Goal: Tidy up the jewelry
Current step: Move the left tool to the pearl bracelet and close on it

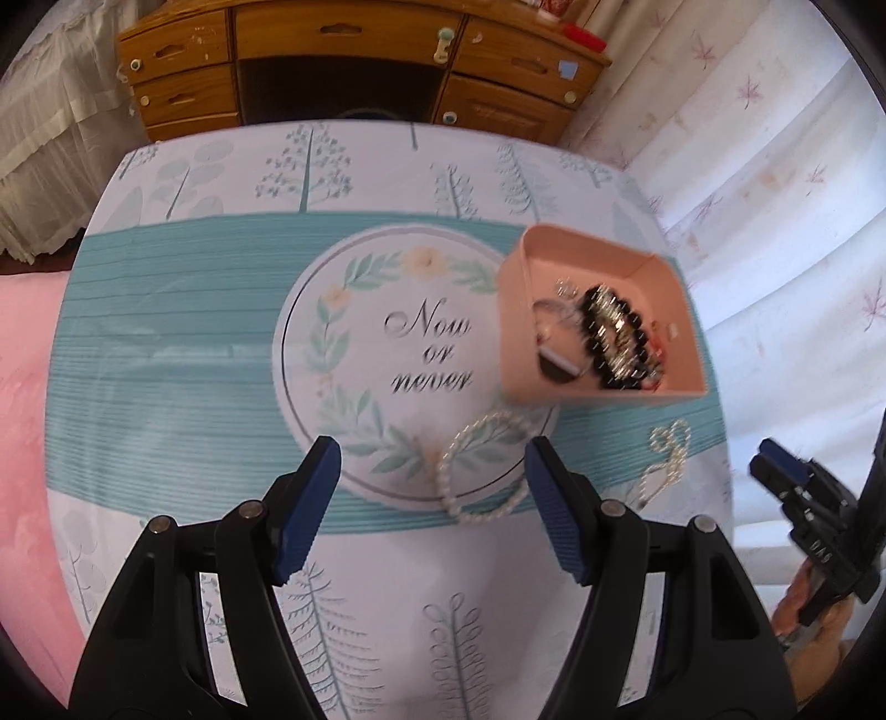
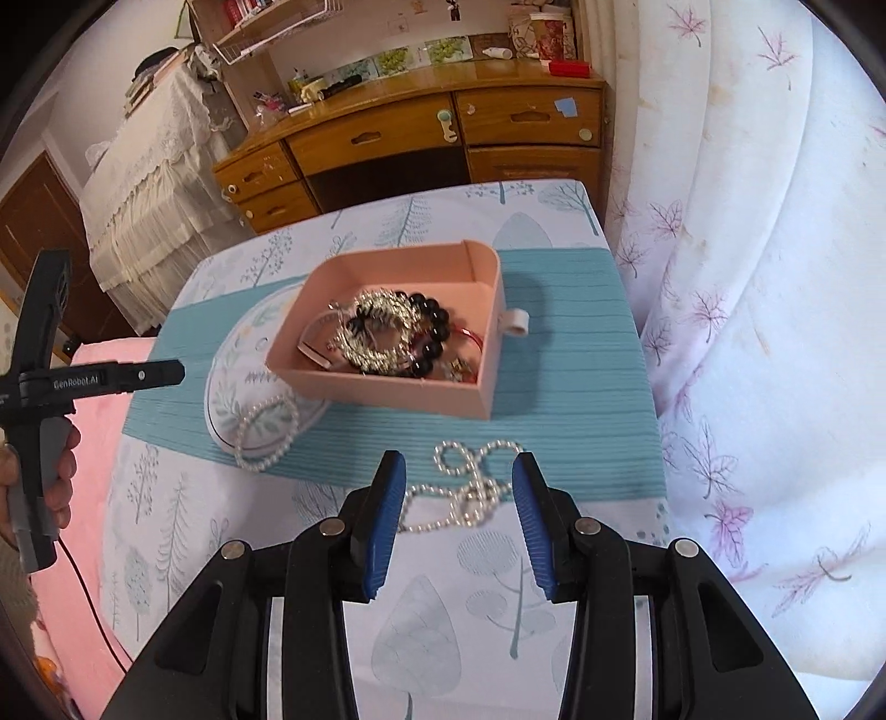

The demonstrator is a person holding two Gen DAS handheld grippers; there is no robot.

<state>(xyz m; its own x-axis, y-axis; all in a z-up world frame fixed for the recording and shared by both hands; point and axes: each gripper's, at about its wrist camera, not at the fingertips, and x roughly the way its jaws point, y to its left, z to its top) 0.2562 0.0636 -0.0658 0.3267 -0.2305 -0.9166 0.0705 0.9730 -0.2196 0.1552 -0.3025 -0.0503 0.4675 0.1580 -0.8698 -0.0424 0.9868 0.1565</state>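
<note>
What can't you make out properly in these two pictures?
- Box contents: left view is motion-blurred, and the pieces lie piled, so their number is unclear.
- Box's near corner: in the right view its wall hides what lies behind it.
- Necklace: the right gripper's fingers cover part of it.
- Right gripper: cut off by the left view's edge.

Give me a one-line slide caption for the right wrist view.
Open right tool hovers above a tangled pearl necklace on the tablecloth, near a pink box of jewelry.

jewelry in pink box (image 1: 601, 266) motion-blurred, desk (image 1: 354, 33) top cut off
</note>
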